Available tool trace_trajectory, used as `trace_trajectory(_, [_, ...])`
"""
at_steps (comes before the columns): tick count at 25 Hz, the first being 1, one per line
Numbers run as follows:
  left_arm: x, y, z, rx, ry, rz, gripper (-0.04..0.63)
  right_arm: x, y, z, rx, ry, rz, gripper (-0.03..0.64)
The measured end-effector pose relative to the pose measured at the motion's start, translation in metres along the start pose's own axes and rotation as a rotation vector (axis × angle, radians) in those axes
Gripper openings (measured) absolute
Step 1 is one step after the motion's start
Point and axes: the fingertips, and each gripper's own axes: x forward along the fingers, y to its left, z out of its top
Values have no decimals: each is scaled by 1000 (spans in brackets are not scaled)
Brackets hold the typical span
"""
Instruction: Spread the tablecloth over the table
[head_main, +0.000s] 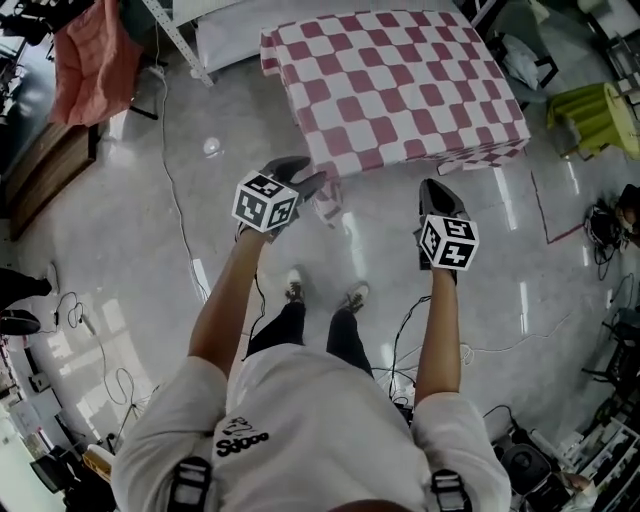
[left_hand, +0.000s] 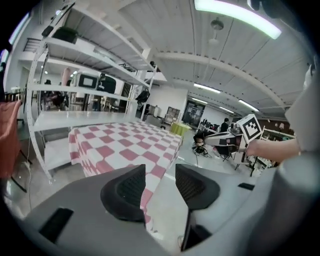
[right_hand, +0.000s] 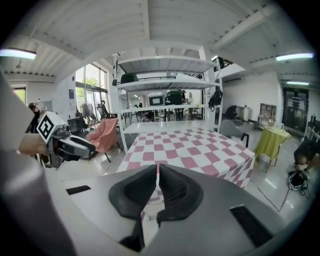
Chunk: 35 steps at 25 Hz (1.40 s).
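Observation:
A red-and-white checked tablecloth lies over the table ahead of me, and its edges hang down the sides. One corner droops toward the floor at the near left. My left gripper hovers just beside that corner. Its jaws stand apart in the left gripper view, with nothing pressed between the pads; the cloth shows beyond them. My right gripper is held off the near right edge. Its pads nearly touch and I see nothing between them. The cloth lies past its tips.
A white shelf rack stands behind the table. An orange-pink draped chair is at the far left, a yellow-green covered table at the right. Cables trail over the glossy floor, and gear lies along the right side.

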Motion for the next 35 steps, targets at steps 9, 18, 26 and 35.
trace_trajectory(9, [-56, -36, 119, 155, -204, 91, 48, -92, 4, 126, -84, -206, 10, 23])
trace_trajectory(18, [-104, -70, 179, 277, -305, 142, 29, -159, 14, 186, -234, -294, -34, 23])
trace_trajectory(26, [-139, -95, 208, 354, -403, 155, 29, -192, 31, 218, -287, -362, -13, 23])
trace_trajectory(35, [-150, -122, 228, 425, -453, 146, 29, -203, 47, 227, -329, -380, 7, 23])
